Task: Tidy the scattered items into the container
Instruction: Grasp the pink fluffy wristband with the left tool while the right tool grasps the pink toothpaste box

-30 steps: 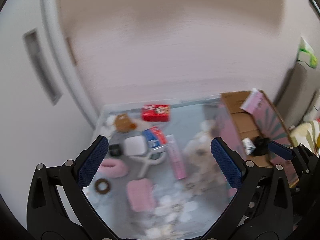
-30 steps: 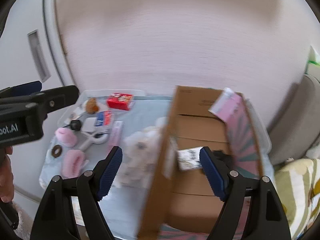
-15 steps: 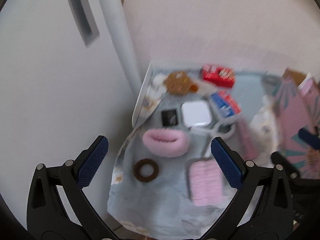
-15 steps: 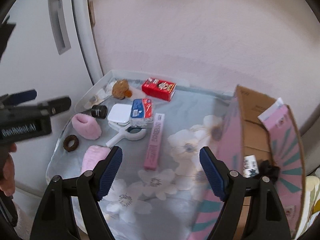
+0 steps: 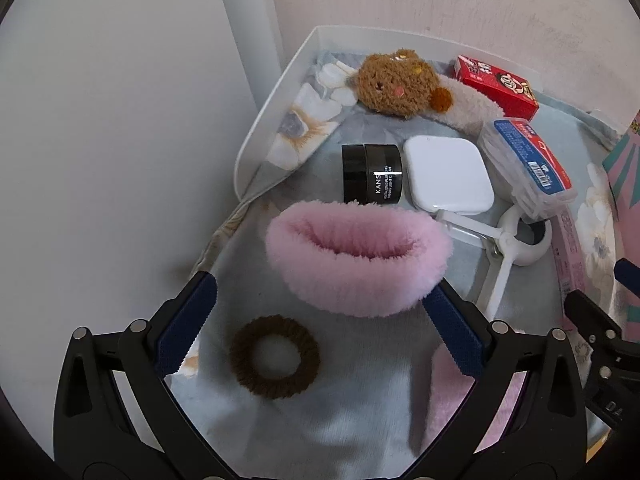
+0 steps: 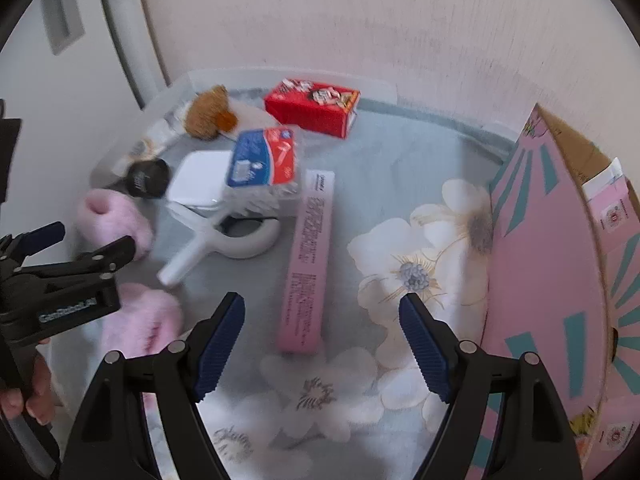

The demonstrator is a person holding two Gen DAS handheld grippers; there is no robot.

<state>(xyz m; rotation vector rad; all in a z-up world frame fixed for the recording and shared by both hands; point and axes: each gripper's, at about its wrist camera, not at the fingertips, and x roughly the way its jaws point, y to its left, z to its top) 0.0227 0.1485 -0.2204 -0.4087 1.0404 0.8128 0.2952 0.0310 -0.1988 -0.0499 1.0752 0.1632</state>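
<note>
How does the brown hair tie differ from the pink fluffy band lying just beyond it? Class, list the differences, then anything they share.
Colour: the brown hair tie is dark brown; the pink fluffy band is pale pink.
Size: the hair tie is clearly smaller and thinner; the band is broad and bulky.
Pose: the hair tie lies flat as a ring; the band stands on its edge, its opening upward.
Shared: both are soft loops resting on the floral cloth.

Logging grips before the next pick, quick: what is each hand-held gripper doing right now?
Left hand-held gripper: open, empty, above the brown hair tie and pink cuff.
Right hand-held gripper: open, empty, above the pink box.
</note>
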